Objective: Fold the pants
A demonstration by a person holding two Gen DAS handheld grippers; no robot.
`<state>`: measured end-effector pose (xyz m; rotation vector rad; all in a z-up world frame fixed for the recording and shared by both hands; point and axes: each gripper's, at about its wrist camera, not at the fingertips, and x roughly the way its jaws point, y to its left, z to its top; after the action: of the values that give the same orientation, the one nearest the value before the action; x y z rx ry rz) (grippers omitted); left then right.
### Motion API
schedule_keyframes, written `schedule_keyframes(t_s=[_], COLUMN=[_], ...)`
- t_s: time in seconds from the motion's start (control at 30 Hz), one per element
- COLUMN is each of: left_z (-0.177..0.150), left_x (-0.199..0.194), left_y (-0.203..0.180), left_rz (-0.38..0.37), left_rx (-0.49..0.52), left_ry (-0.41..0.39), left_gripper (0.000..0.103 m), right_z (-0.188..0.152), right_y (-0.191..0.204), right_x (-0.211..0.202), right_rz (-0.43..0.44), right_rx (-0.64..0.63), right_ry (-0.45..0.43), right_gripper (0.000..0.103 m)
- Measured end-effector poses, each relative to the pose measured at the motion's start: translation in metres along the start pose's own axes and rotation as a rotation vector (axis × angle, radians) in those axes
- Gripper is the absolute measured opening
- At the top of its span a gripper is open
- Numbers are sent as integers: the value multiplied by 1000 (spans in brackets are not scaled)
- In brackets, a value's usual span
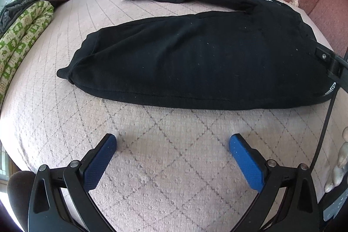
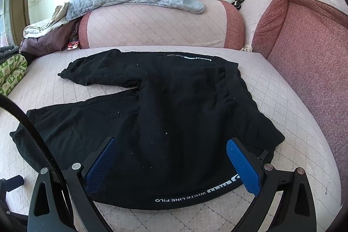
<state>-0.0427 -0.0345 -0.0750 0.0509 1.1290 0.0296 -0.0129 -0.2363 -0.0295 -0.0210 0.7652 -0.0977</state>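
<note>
Pants [image 2: 165, 114]: black knit sweatpants, spread flat on a pink quilted sofa seat [image 1: 169, 158], unfolded. In the right wrist view the two legs run out toward 9–10 o'clock, the far leg [image 2: 102, 71] splayed away from the near leg [image 2: 71, 125], with bare quilt showing between them. The waistband [image 2: 219, 188], with white lettering, sits at 5–6 o'clock, partly between the right tool's pads.

Left gripper [image 1: 173, 145]: tongs spread wide, holding nothing, hovering over bare quilt; the near leg's long edge lies at 12 o'clock from it, near but apart. Right gripper [image 2: 171, 149]: also spread wide, poised over the waist end. Whether the pads touch the cloth can't be told.

Handling guess: soft, limp and light-to-medium weight, with thick fleece-like fabric. It will drape and sag when lifted, and single-layer pinches may slip or take only the top layer. Lint specks suggest a grippy, non-slick surface. Not fragile.

Best holds: the ribbed cuff [image 1: 71, 66] at 10 o'clock in the left view, and the waistband corner for the right. Both are thicker and firmer than the leg panel. Likely first fold: bring the far leg over the near one.
</note>
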Motion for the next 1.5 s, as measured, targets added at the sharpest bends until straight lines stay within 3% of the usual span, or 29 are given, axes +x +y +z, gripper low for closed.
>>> schedule_keyframes(t_s=[0.1,0.37,0.47,0.7,1.0,1.1,1.3,1.43,1.5], left_z=[3,33,46,56,69,97,181,242,270], left_x=[-8,-73,-86,-87,-78,-78,-50,6,41], left_y=[4,21,27,36,43,59,93,103,108], left_rz=[-28,-23,-14,-6,-52,-91,-94,-83,-120], left_rx=[-11,-37,-36,-39,-72,-88,-83,-55,-62], left_ry=[10,-191,-230,-245,-216,-206,-194,-146,-96], left_gripper=[100,98,98,98,98,98,98,98,98], right_z=[-1,-2,-3,-4,-8,2,59,108,129], right_y=[-1,-6,-6,-5,-4,-9,-21,-42,-51], right_x=[-1,-2,-1,12,17,10,10,64,97], right_rz=[0,3,-2,-6,12,56,171,190,160], right_rx=[3,16,13,19,8,5,-157,-213,-230], right_ry=[2,11,16,51,83,91,71,124,149], right_gripper=[102,102,102,102,102,102,102,102,102])
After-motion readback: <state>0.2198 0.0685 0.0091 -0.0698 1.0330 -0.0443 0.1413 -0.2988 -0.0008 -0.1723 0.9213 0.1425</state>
